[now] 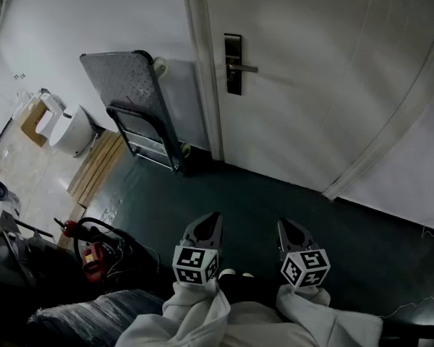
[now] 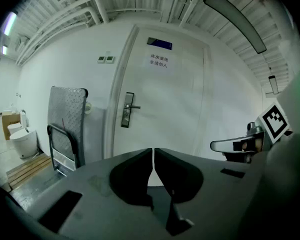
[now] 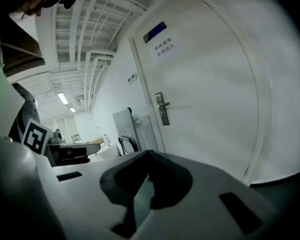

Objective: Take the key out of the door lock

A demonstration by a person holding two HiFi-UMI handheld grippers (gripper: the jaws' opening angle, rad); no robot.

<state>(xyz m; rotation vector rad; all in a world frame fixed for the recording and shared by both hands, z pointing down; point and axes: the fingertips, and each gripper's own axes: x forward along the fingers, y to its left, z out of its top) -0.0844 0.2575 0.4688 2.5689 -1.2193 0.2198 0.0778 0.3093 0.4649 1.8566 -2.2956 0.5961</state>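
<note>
Left gripper [image 1: 205, 228] and right gripper [image 1: 292, 231] held low, fingers [image 2: 132, 171] clenched on nothing, door lock [image 1: 233, 65] well ahead of and above the fingers, key too small to see; likely standing off before the approach.

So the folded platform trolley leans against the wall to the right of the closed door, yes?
Not quite. The folded platform trolley leans against the wall to the left of the closed door, not the right. The head view shows this.
</note>
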